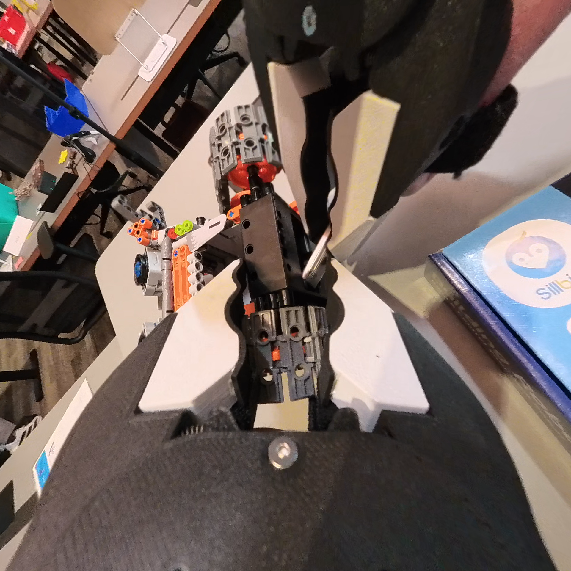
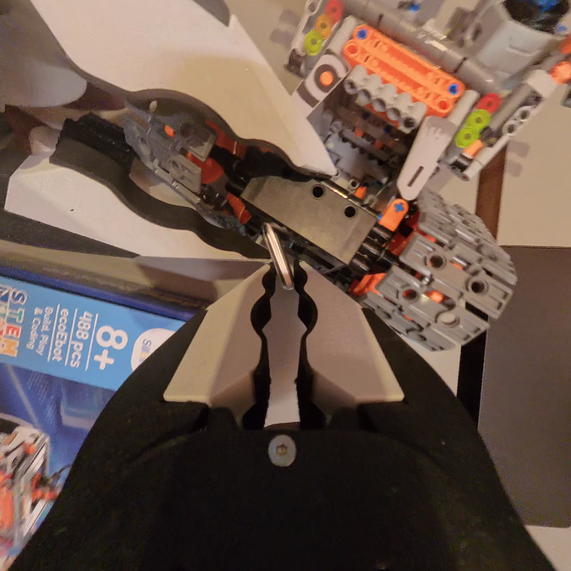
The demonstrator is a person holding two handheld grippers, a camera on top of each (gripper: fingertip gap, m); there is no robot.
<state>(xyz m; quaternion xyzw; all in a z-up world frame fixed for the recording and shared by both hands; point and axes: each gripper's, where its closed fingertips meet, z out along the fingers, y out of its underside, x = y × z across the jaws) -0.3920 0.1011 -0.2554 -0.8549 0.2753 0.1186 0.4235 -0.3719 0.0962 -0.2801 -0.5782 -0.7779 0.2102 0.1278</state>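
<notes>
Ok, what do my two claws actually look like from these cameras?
Both match. The left claw and right claw each have a rough matte black body with a silver hex screw at its centre, two pale wedge-shaped fingers, and black wavy pads lining the inner faces. No cables or markings show.

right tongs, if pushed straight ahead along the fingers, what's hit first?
The right tongs are shut on a small metal ring, whose far end already sits against the black block of the toy robot. Straight on, that block comes first; depth looks near zero.
</notes>
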